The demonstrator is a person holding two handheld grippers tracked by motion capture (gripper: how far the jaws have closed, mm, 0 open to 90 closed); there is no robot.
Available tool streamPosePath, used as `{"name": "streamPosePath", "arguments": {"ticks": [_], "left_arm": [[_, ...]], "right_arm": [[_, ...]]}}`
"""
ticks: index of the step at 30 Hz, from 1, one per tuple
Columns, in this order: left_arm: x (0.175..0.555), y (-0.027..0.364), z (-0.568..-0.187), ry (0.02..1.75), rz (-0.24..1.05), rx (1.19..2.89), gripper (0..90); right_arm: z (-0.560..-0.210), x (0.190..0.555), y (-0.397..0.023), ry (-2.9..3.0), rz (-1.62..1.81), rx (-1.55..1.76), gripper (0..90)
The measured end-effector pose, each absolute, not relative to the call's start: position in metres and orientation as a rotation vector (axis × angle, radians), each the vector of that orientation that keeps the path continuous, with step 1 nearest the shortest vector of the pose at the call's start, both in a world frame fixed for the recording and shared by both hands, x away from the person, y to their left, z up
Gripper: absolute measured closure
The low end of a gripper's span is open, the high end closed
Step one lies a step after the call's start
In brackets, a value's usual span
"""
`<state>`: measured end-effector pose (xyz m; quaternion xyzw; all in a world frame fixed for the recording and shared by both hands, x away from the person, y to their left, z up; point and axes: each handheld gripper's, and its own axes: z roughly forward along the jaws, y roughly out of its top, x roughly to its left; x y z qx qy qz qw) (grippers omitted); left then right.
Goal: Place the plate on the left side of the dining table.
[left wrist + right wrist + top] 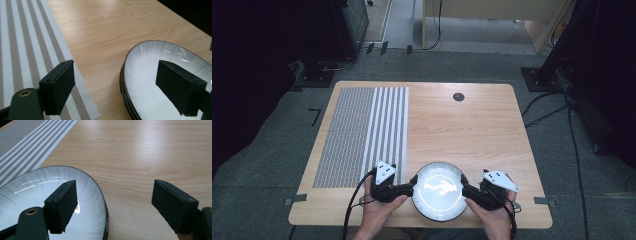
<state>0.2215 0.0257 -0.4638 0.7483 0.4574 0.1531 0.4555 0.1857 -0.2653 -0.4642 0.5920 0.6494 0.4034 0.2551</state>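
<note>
A white plate [439, 191] with a dark rim sits on the wooden counter [472, 125] near its front edge, roughly midway across, just to the right of a striped grey and white placemat [362, 135] that covers the left part of the counter. The left claw [411, 189], held in the person's left hand [379, 202], comes at the plate from its left side; in the left gripper view its jaws stand wide apart, one over the edge of the placemat [30, 50] and the other over the plate [150, 75], straddling the rim and gripping nothing. The right claw [464, 190], held in the right hand [492, 210], comes at the plate from its right side; in the right gripper view its jaws are also spread wide, one above the plate [37, 190] and the other above bare counter [130, 157], holding nothing. A small dark round cap [458, 97] is set in the counter near its far edge
</note>
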Motion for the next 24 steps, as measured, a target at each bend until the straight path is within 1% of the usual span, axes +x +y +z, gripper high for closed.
{"name": "streamPosePath", "arguments": {"ticks": [4, 6, 7, 11, 13, 16, 17, 18, 21, 23, 24], "left_arm": [[0.221, 0.019, -0.466, 1.128, 0.358, 1.855, 16.4], [0.220, 0.016, -0.467, 1.117, 0.352, 1.866, 18.2], [0.220, 0.016, -0.467, 1.117, 0.352, 1.866, 21.7], [0.219, 0.011, -0.469, 1.098, 0.350, 1.882, 28.3], [0.218, 0.010, -0.470, 1.095, 0.354, 1.885, 34.4], [0.217, 0.008, -0.473, 1.083, 0.355, 1.900, 41.1], [0.217, 0.008, -0.473, 1.083, 0.355, 1.900, 43.4], [0.216, 0.008, -0.474, 1.080, 0.349, 1.903, 45.7], [0.216, 0.007, -0.476, 1.070, 0.344, 1.921, 52.0], [0.215, 0.006, -0.477, 1.066, 0.352, 1.927, 60.2], [0.214, 0.005, -0.478, 1.057, 0.364, 1.942, 63.0]], "right_arm": [[-0.466, 0.185, -0.261, 1.785, 1.110, 1.594, 26.3], [-0.467, 0.185, -0.260, 1.784, 1.118, 1.593, 30.7], [-0.468, 0.185, -0.260, 1.783, 1.121, 1.597, 32.9], [-0.473, 0.186, -0.262, 1.781, 1.133, 1.629, 38.3], [-0.475, 0.186, -0.263, 1.790, 1.127, 1.631, 44.0], [-0.476, 0.186, -0.264, 1.805, 1.121, 1.630, 51.5], [-0.476, 0.186, -0.264, 1.805, 1.121, 1.630, 51.5], [-0.477, 0.187, -0.265, 1.820, 1.125, 1.636, 55.3], [-0.480, 0.188, -0.265, 1.843, 1.128, 1.641, 60.0], [-0.482, 0.189, -0.265, 1.851, 1.112, 1.633, 61.5], [-0.485, 0.189, -0.263, 1.858, 1.085, 1.622, 63.5]]}}
